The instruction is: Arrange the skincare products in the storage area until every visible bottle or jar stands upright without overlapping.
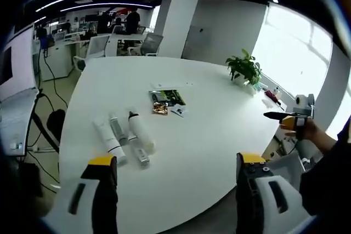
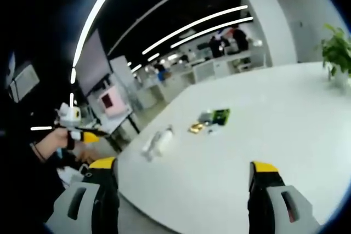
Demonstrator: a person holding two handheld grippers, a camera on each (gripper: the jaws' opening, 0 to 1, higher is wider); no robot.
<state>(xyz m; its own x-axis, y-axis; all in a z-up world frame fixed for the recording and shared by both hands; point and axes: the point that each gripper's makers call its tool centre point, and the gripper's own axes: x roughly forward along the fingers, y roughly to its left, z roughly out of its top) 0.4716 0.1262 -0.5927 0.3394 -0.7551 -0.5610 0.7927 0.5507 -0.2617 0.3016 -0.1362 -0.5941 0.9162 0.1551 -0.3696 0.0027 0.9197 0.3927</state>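
Several skincare tubes lie flat, side by side, on the round white table (image 1: 208, 135). Among them are a white tube (image 1: 109, 140), a grey tube (image 1: 118, 129) and a white bottle (image 1: 141, 132) with a dark cap. The right gripper view shows them as a small pale cluster (image 2: 156, 142) near the table's edge. My left gripper (image 1: 176, 159) is open, held back from the table edge, with nothing between its jaws. My right gripper (image 2: 183, 164) is open too and hangs off the table. A hand holds it far right in the left gripper view (image 1: 290, 119).
Flat sachets (image 1: 169, 98) and a gold packet (image 1: 159, 108) lie past the tubes; the right gripper view also shows the sachets (image 2: 219, 116). A potted plant (image 1: 244, 68) stands at the far edge. Desks and chairs (image 1: 104, 45) are behind. A cable stand (image 1: 52, 124) sits left.
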